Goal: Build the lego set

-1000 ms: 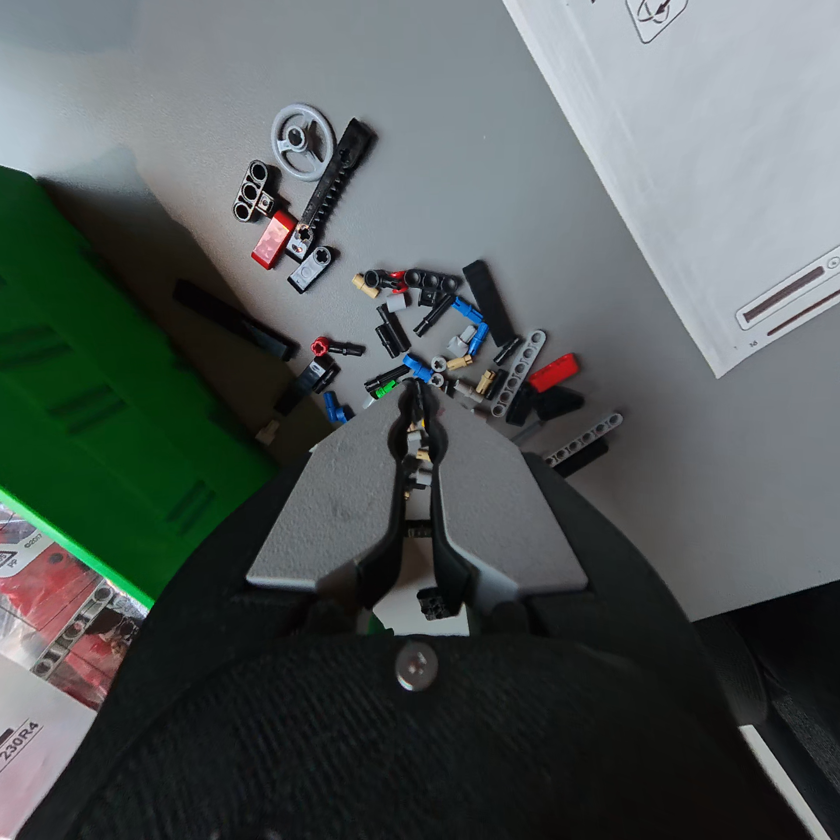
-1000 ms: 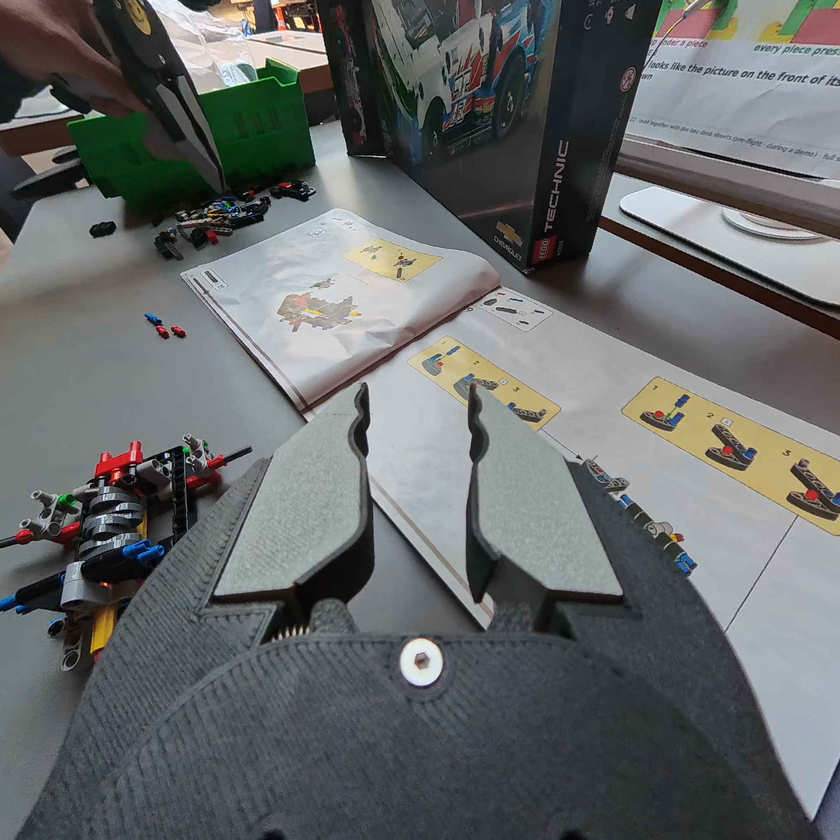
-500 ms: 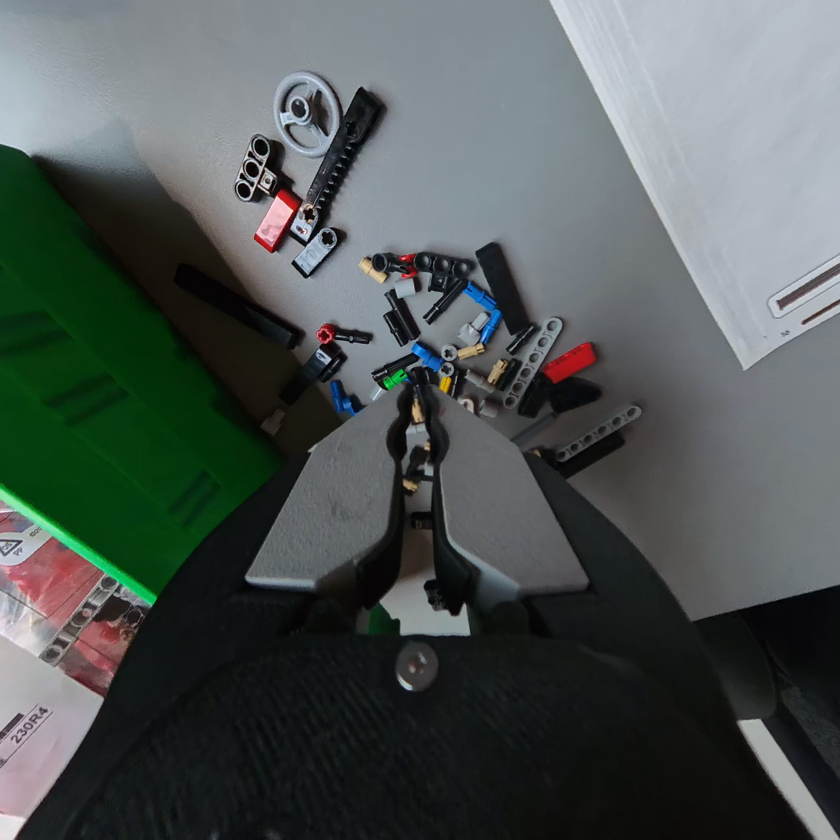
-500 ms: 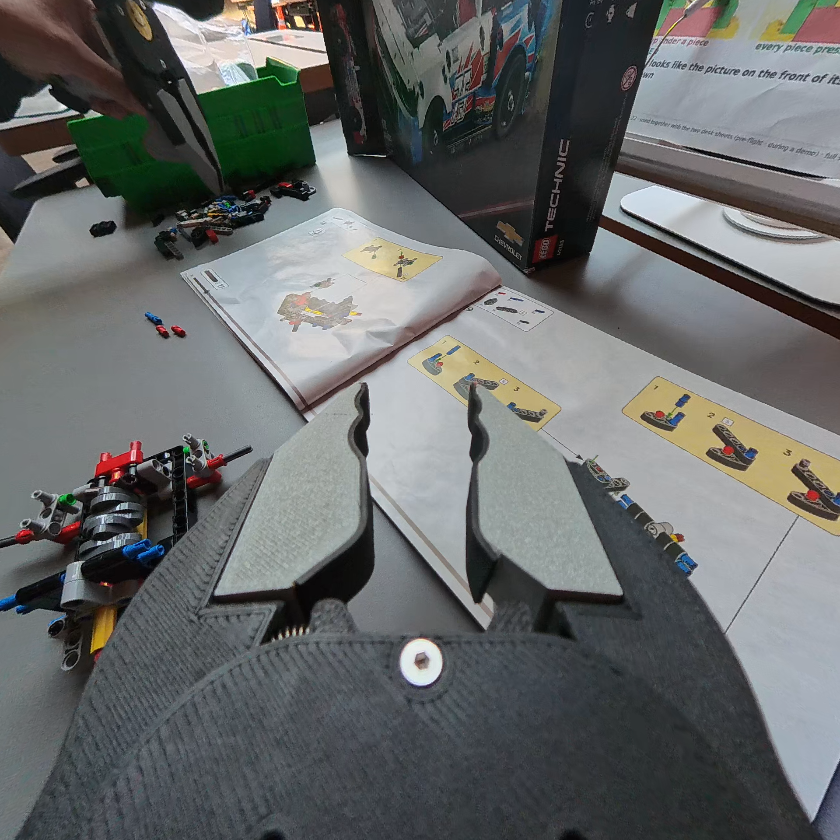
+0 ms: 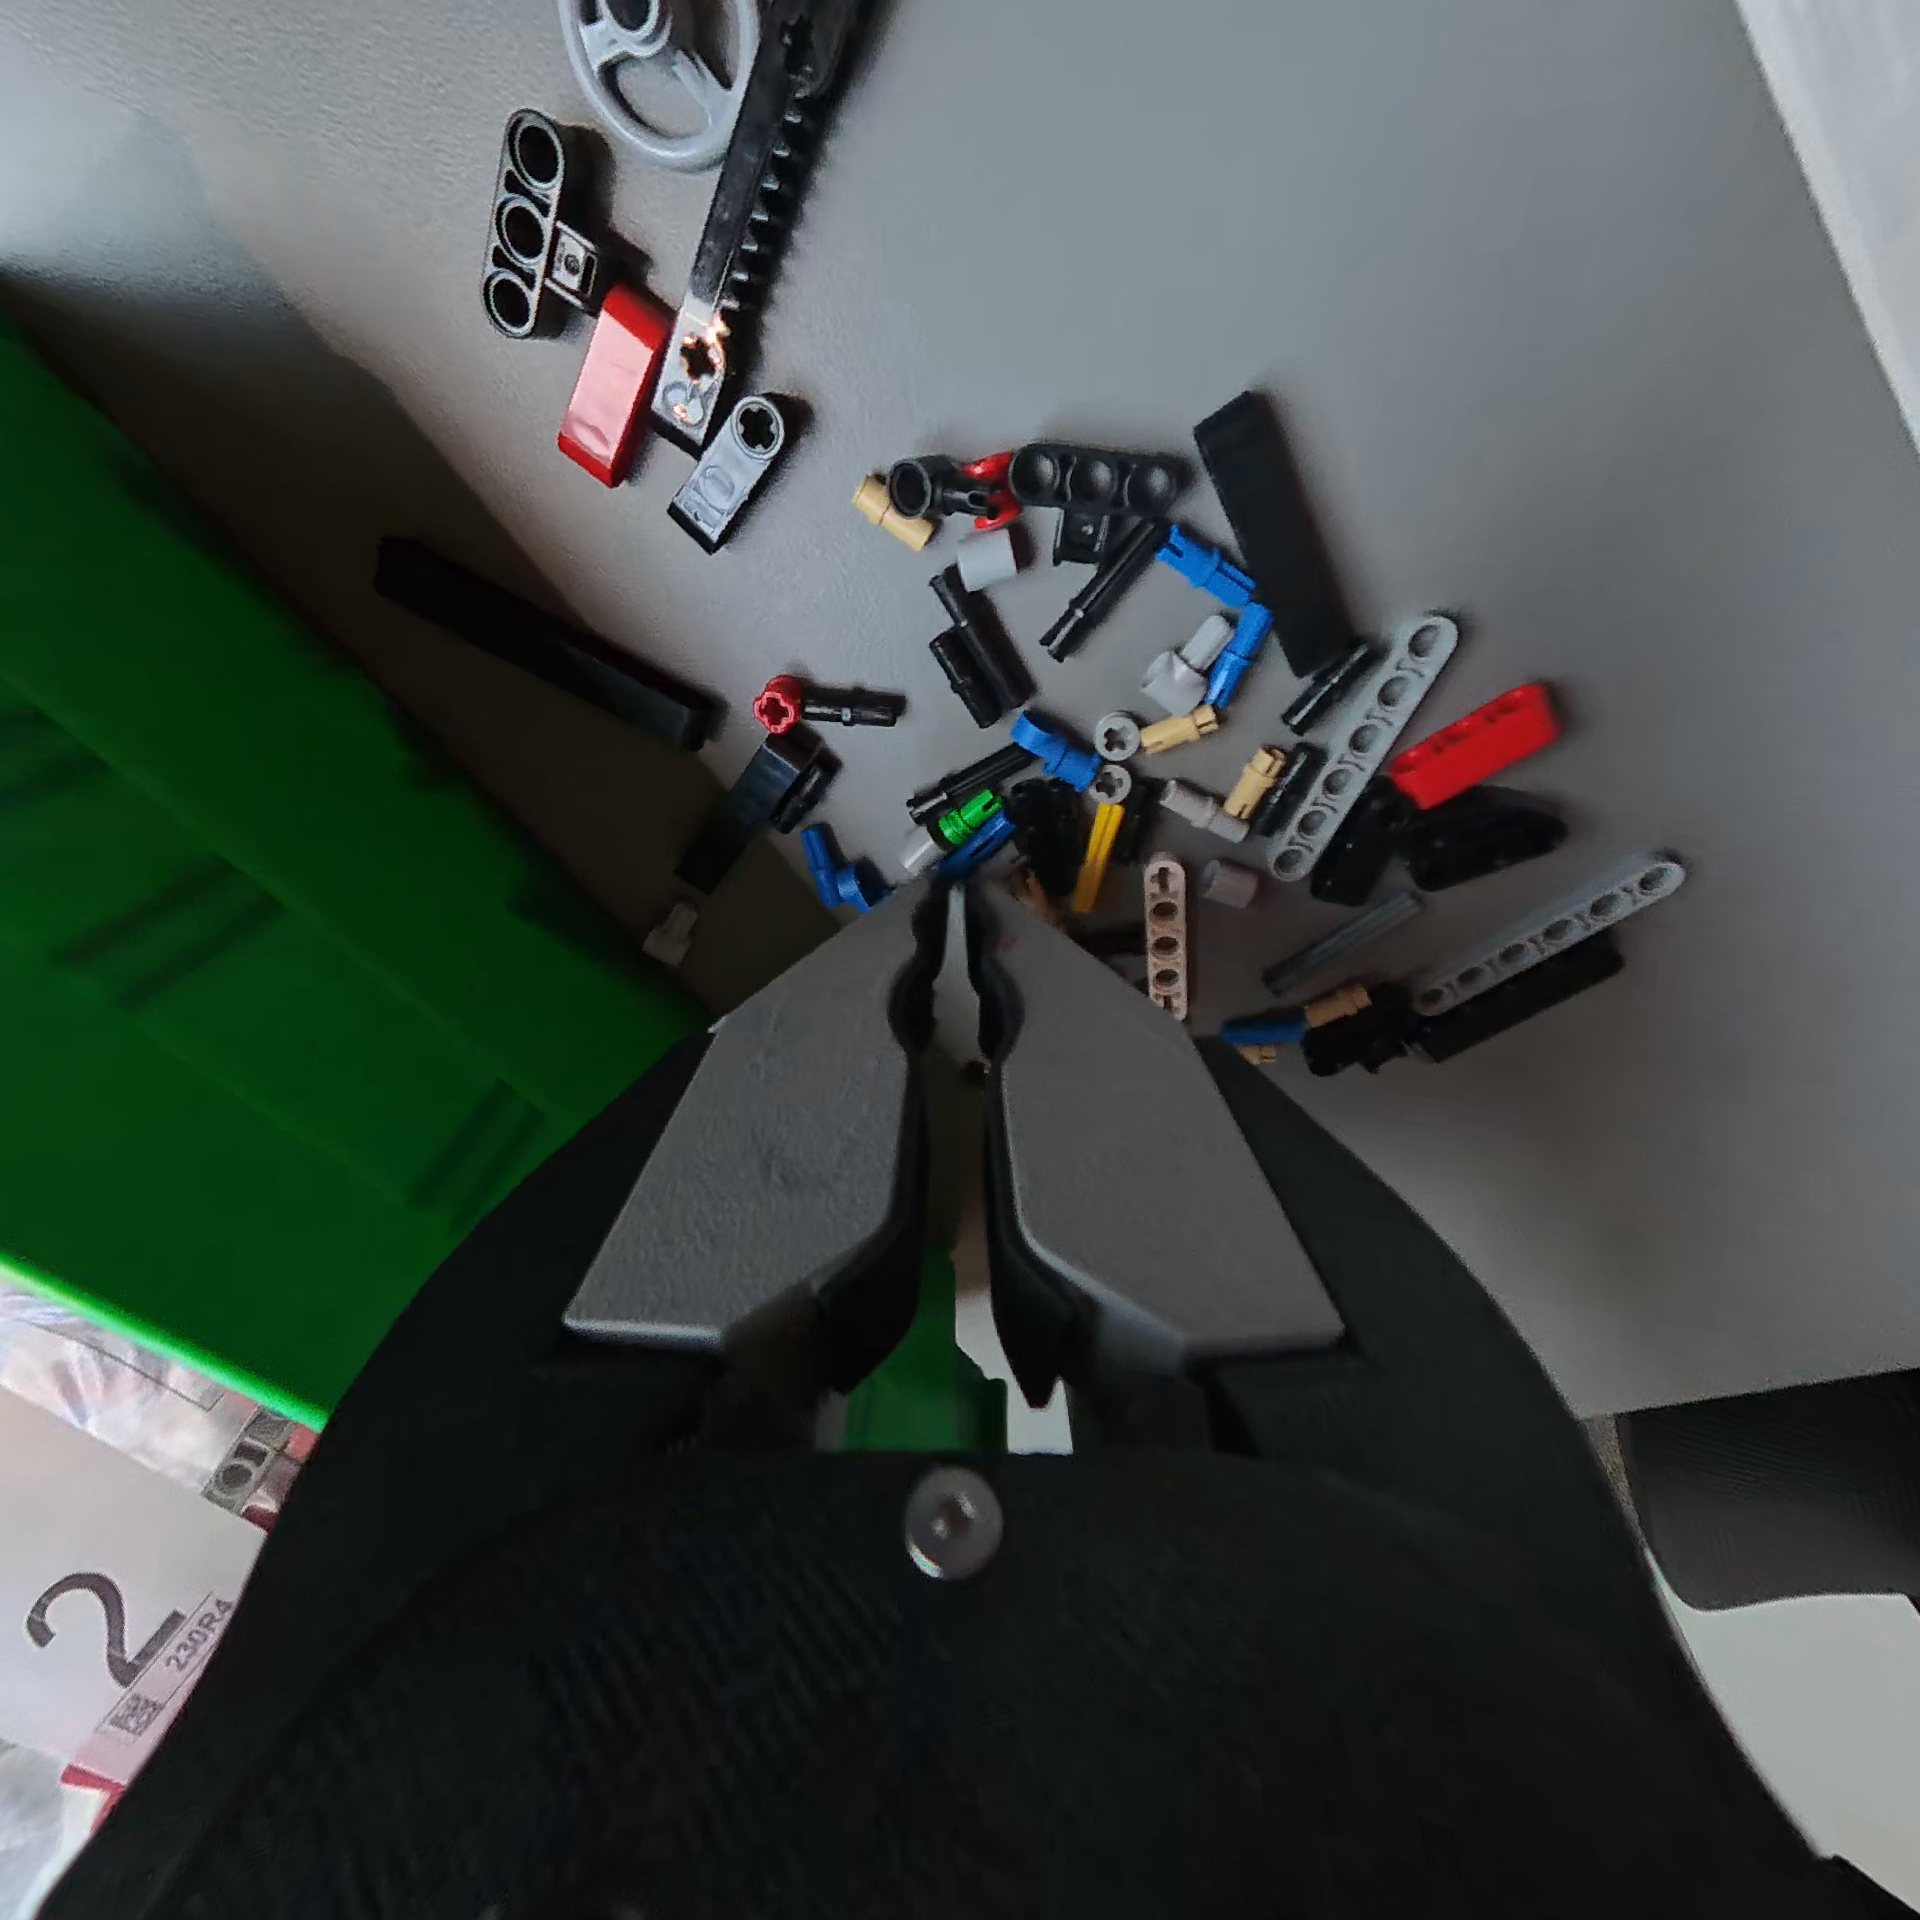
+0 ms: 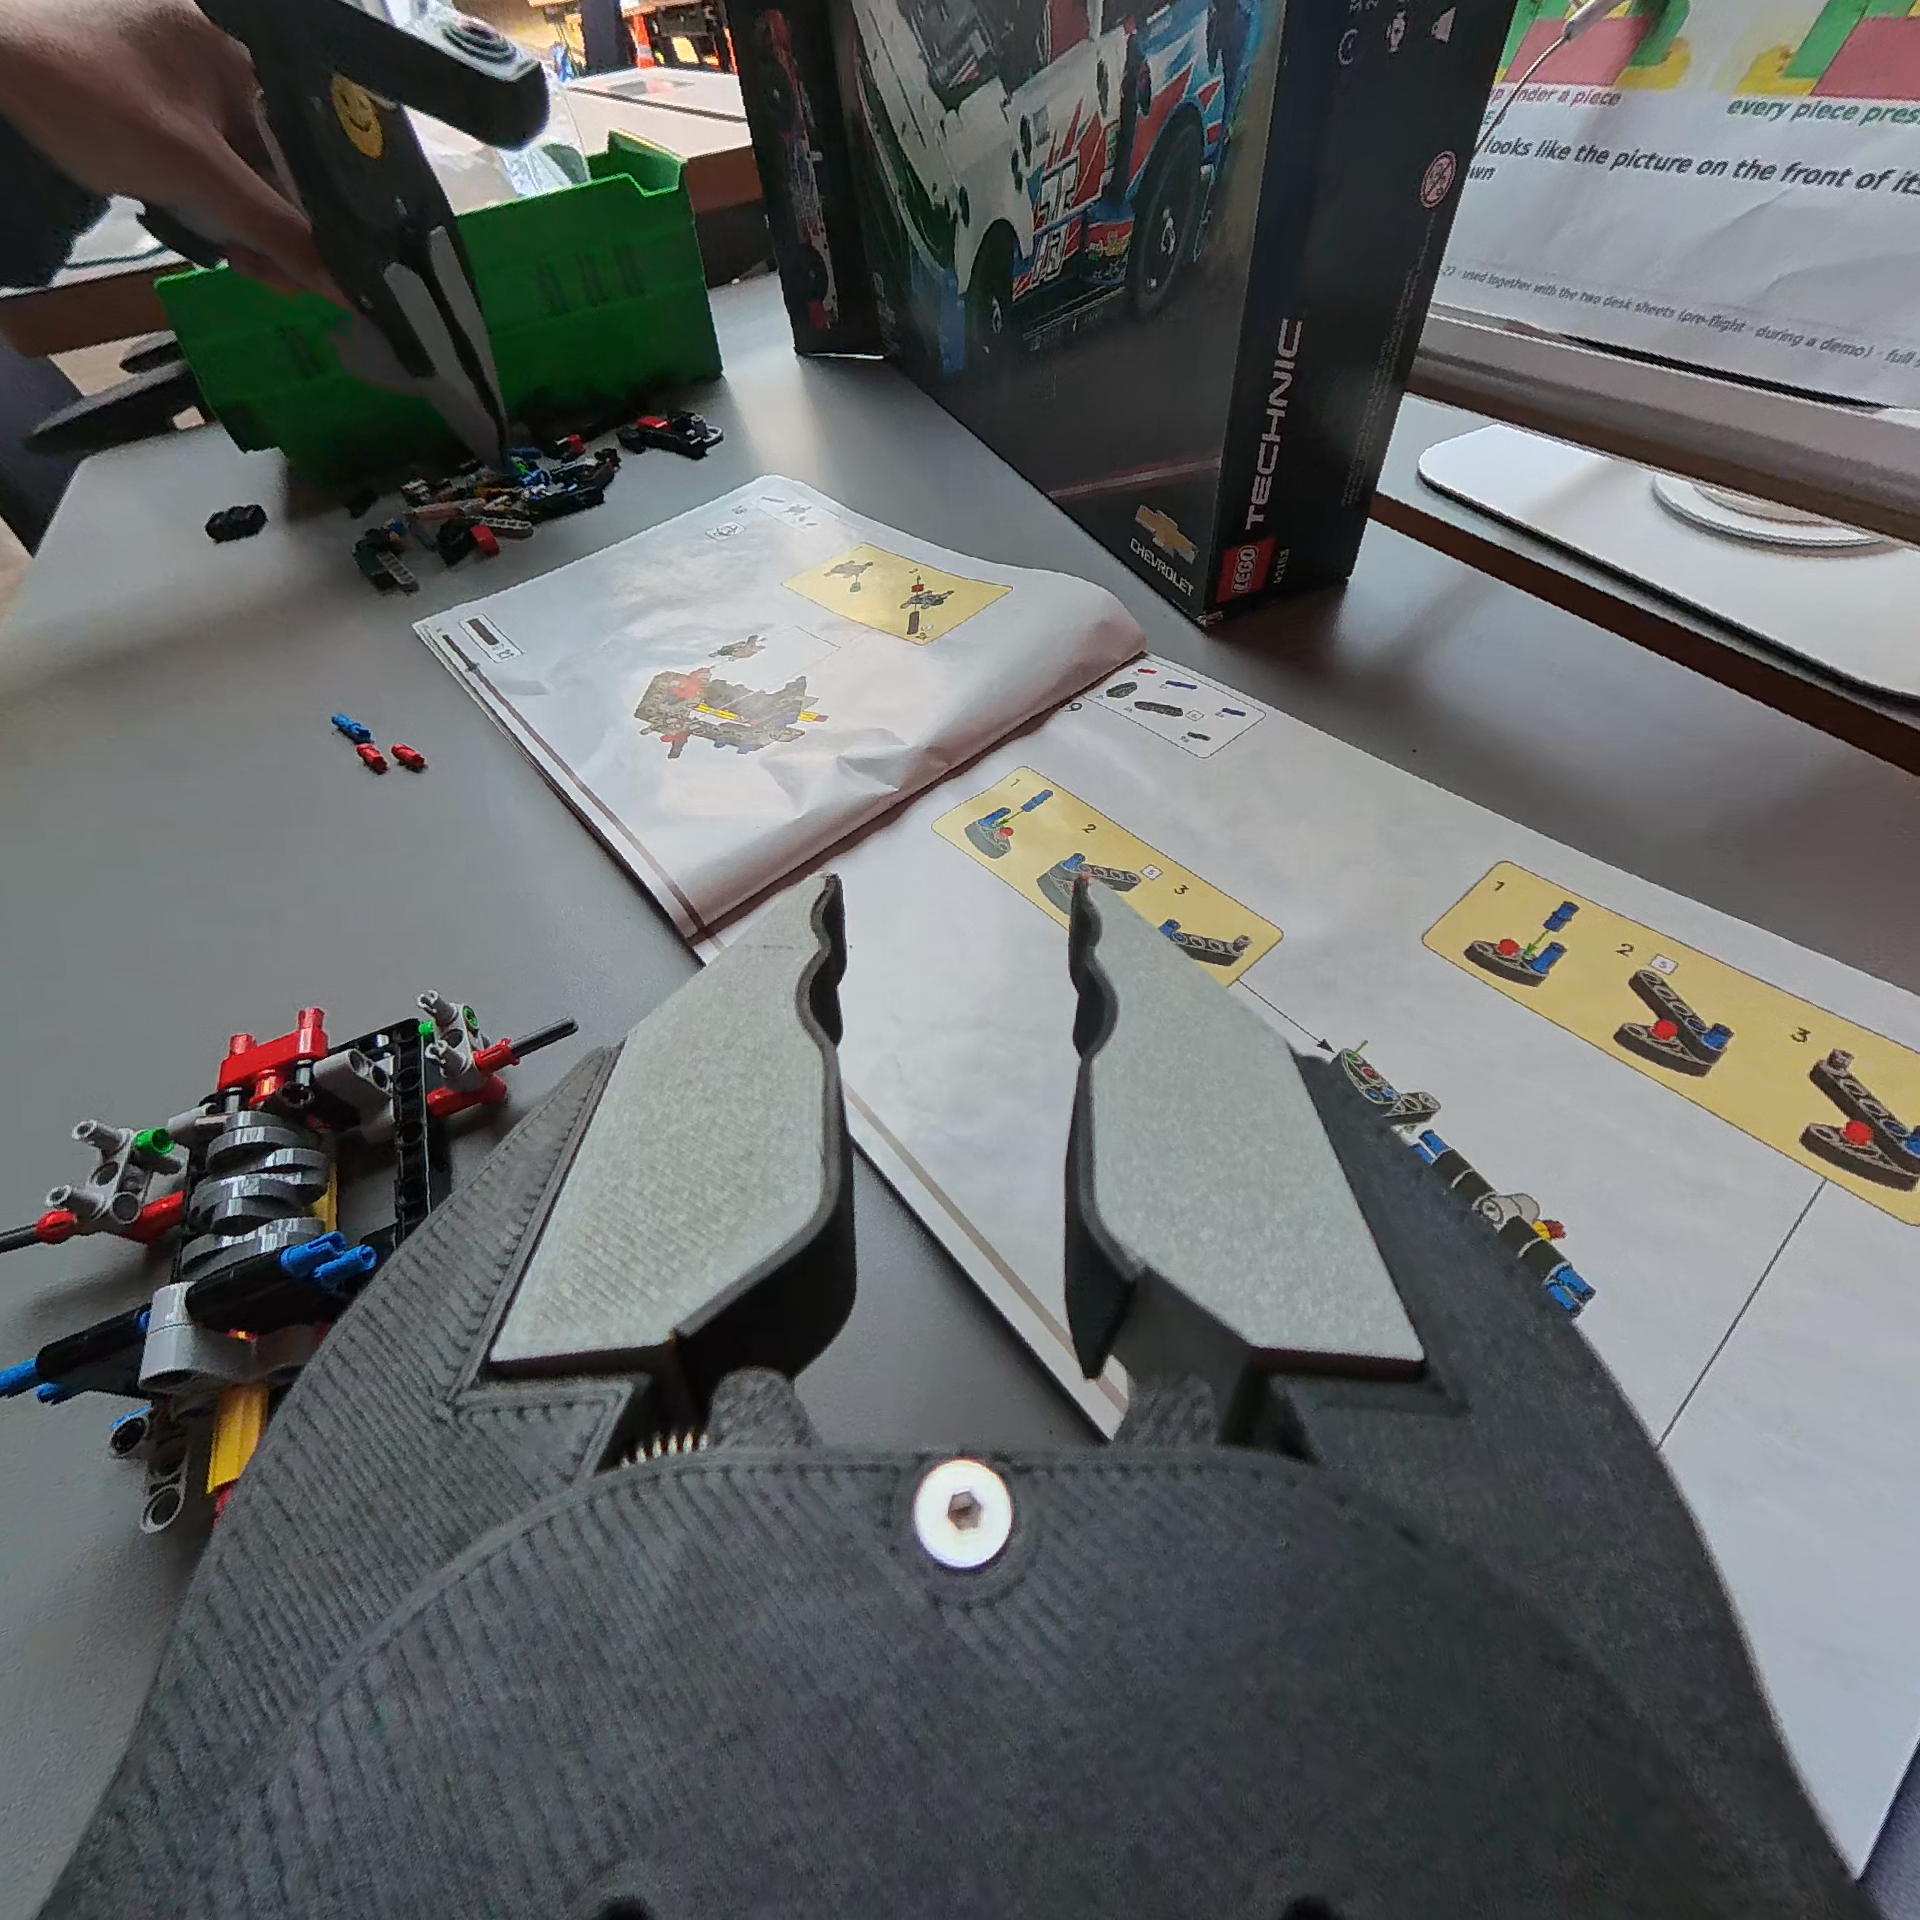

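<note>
Biggest thing first: the grey counter (image 6: pixel 260 831), with the kit box (image 6: pixel 1091 291) standing at the back and the open instruction booklet (image 6: pixel 831 707) spread flat in front of it. The green bin (image 6: pixel 582 281) sits at the far left corner, and the loose pile of Technic pieces (image 5: pixel 1143 727) is scattered right beside it.

The half-built chassis (image 6: pixel 239 1174) lies just left of the right gripper (image 6: pixel 951 914), whose jaws are spread wide with nothing between them, hovering over the booklet's edge.

The left gripper (image 5: pixel 956 899) is the one that matters: it's nose-down at the near edge of the pile, jaws nearly pinched together. Can't tell if there's a pin caught in there, the tips hide it. The small stuff sits directly ahead of the tips: a green pin (image 5: pixel 968 816), a blue pin (image 5: pixel 1055 748) and a yellow axle (image 5: pixel 1096 857) whose long axis runs roughly along the jaws' own direction. My guess is it's picking from that cluster, and the left is far nearer.
</note>
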